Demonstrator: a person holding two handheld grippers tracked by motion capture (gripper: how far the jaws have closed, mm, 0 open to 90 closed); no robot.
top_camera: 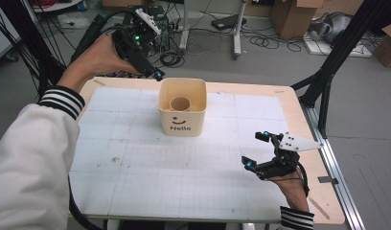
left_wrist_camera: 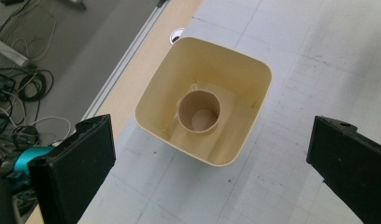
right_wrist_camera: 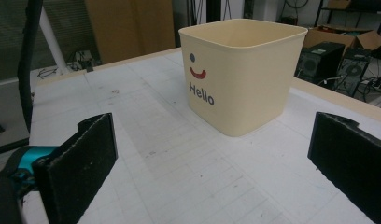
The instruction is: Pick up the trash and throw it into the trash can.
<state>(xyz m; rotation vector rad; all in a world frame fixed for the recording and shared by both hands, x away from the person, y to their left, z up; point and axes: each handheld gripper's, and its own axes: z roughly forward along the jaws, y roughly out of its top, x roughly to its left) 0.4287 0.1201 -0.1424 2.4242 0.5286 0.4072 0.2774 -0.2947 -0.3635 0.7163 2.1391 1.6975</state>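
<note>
A cream square bin [top_camera: 182,115] printed with a smiley and "Hello" stands on the white mat near the table's far middle. A cardboard tube [top_camera: 180,103] stands upright inside it, and the left gripper view looks down into the tube [left_wrist_camera: 199,111] and the bin [left_wrist_camera: 242,79]. My left gripper [top_camera: 155,72] hovers above the bin's back left corner, tilted downward, jaws wide apart and empty. My right gripper [top_camera: 257,149] rests low over the mat to the front right of the bin, open and empty, facing the bin [right_wrist_camera: 254,70].
The white gridded mat [top_camera: 136,158] covers most of the wooden table [top_camera: 308,120]. A black frame post [top_camera: 327,91] stands off the table's right edge. Cables and cardboard boxes [top_camera: 292,14] lie on the floor beyond the far edge.
</note>
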